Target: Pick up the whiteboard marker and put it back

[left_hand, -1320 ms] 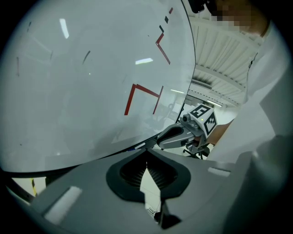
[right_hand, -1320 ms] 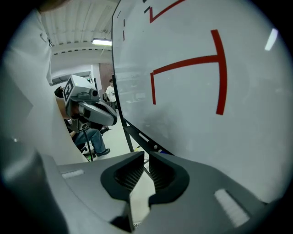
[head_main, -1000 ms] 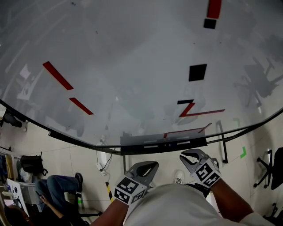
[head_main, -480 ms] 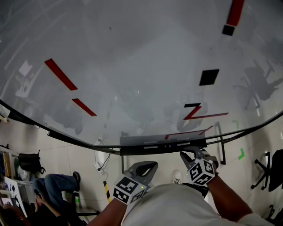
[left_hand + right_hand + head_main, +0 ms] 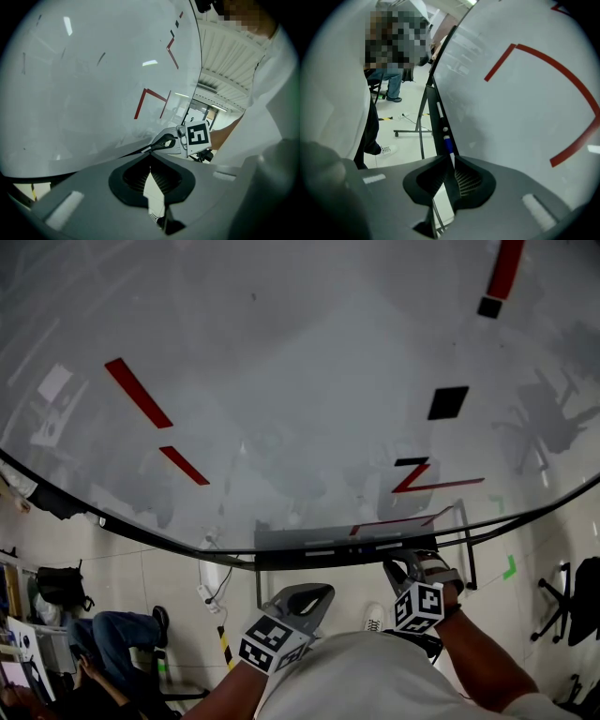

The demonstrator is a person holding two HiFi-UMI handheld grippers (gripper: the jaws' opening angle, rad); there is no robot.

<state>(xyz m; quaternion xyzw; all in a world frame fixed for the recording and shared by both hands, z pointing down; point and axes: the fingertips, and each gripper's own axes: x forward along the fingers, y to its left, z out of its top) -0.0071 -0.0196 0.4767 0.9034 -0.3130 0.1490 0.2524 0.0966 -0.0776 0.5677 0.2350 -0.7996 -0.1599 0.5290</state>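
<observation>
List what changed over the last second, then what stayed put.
The right gripper sank toward the grey marker tray under the glossy whiteboard and rolled, turning its square-patterned cube. Its jaws have just been opening slightly, with the white end of the blue-and-white whiteboard marker between their tips. The left gripper kept its place, shut and empty; whiteboard and tray look unchanged.

Left gripper (image 5: 150,158) jaws together, right gripper (image 5: 453,161) jaws clamped.

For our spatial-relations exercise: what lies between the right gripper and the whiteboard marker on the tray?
Nothing: in the right gripper view, tips of the right gripper reach the whiteboard marker on the tray; no gap shows.
</observation>
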